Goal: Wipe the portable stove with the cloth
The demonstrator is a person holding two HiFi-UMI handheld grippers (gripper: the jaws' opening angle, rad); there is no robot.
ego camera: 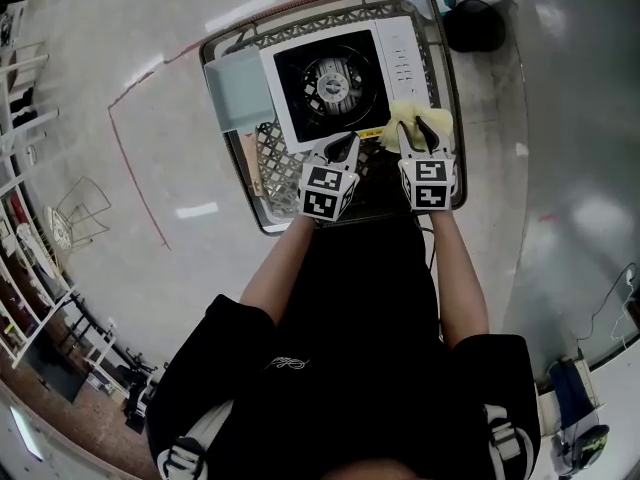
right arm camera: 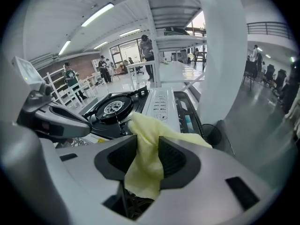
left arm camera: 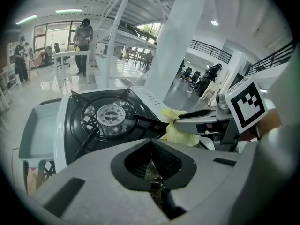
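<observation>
The portable stove [ego camera: 330, 78] is white with a black top and a round burner [left arm camera: 108, 114], and it sits in a wire cart. A yellow cloth [ego camera: 415, 123] lies bunched at the stove's near right corner, below its control strip. My right gripper [ego camera: 425, 138] is shut on the cloth [right arm camera: 145, 163], which fills the gap between its jaws and spills out over the top. My left gripper [ego camera: 345, 146] hovers at the stove's near edge, left of the cloth, its jaws together with nothing in them. The stove [right arm camera: 115, 108] lies just ahead of the right gripper.
The wire cart [ego camera: 447, 68] holds the stove, with a pale grey tray [ego camera: 238, 88] beside it on the left. A black round object [ego camera: 474, 25] stands on the floor past the cart's right corner. A white pillar [left arm camera: 171, 50] rises behind. People stand far off.
</observation>
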